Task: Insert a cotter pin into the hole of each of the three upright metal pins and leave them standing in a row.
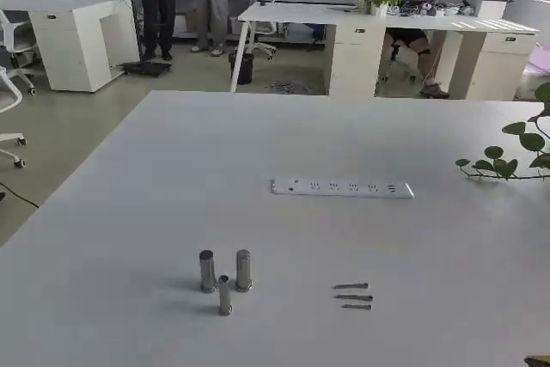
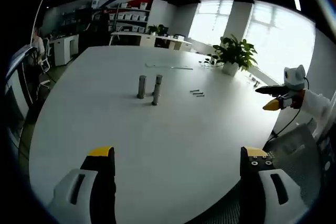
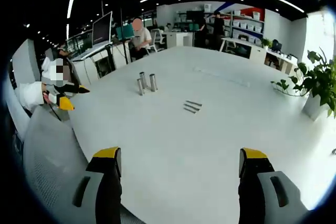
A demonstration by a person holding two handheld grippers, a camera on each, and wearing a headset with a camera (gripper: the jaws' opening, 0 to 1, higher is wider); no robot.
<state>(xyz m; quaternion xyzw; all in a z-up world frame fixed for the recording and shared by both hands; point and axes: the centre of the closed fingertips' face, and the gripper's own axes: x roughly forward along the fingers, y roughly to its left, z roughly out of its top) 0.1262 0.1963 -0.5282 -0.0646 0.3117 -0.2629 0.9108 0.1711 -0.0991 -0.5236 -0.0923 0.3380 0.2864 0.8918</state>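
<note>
1. The task stands at its opening step. The three short, upright, grey cylindrical metal pins (image 1: 244, 270) stand in a tight cluster rather than a row on the broad white workbench top (image 1: 172, 169). The three thin grey cotter pins (image 1: 353, 296) lie flat side by side to the right of them, apart, so none is inserted yet.
2. The left gripper (image 2: 178, 156) has its jaws spread wide with nothing between them. It hangs back over the near edge of the bench, with the metal pins (image 2: 156, 95) well ahead and the cotter pins (image 2: 197, 93) just right of them.
3. The right gripper (image 3: 181, 155) is likewise spread wide and empty. The cotter pins (image 3: 191, 106) lie well ahead on its line, the metal pins (image 3: 153, 82) beyond and to the left.
4. The next move probably calls for the right gripper to reach forward and pinch one cotter pin. The left gripper would then steady a metal pin, whose hole is too small to make out here.
</note>
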